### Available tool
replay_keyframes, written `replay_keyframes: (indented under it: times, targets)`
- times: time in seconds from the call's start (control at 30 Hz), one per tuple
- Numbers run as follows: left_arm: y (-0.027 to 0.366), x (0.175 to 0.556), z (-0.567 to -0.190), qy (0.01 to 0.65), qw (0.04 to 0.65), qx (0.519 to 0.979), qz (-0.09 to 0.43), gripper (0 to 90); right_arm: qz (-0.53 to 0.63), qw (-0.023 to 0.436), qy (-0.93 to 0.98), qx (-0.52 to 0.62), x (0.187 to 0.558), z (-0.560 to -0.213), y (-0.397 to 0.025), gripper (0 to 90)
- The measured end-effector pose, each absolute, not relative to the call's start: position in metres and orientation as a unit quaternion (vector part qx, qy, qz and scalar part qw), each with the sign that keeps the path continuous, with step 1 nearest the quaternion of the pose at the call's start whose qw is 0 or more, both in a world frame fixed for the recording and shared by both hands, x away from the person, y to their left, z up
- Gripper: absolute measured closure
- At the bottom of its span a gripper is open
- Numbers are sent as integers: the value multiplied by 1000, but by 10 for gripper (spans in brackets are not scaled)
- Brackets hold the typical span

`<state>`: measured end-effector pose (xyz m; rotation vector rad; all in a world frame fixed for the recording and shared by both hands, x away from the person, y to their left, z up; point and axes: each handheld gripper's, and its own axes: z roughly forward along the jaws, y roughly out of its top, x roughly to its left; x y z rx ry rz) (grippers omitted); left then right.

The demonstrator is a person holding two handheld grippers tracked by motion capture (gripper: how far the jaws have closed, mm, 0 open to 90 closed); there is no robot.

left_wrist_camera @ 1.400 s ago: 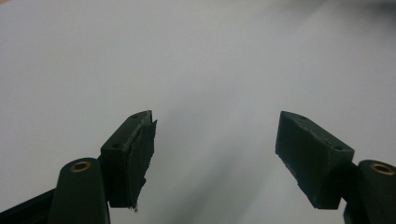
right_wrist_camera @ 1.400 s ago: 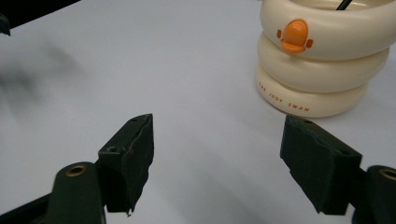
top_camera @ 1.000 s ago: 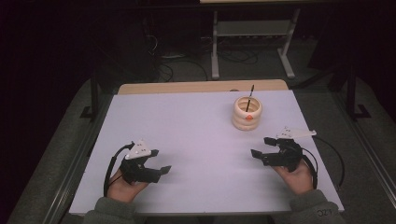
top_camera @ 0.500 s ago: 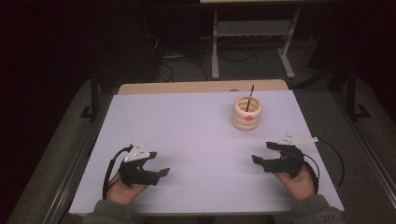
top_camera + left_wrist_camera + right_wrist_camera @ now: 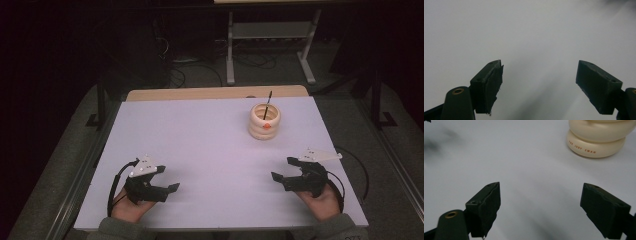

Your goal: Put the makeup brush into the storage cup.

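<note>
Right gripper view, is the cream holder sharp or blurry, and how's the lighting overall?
Right gripper view: the cream holder is sharp enough to read its lettering, while the table behind is soft. High view: the table is evenly lit and the surrounding room dark. Left gripper view: soft shadows under the jaws.

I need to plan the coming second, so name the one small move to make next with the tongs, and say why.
Probably carry the right tongs forward toward the cream ringed holder. Its jaws stand wide open with nothing between them, and the holder, with a thin black stick upright in it, sits ahead of it on the table. The left tongs, also open and empty, lie much farther from it.
</note>
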<state>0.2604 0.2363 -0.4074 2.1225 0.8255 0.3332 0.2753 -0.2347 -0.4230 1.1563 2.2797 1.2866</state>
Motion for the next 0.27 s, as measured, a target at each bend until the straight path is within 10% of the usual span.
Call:
replay_keyframes:
  times: [0.27]
  targets:
    - [235,263,-409,330,410,840,130,199,444,139,791,398,274,-424,-232,152]
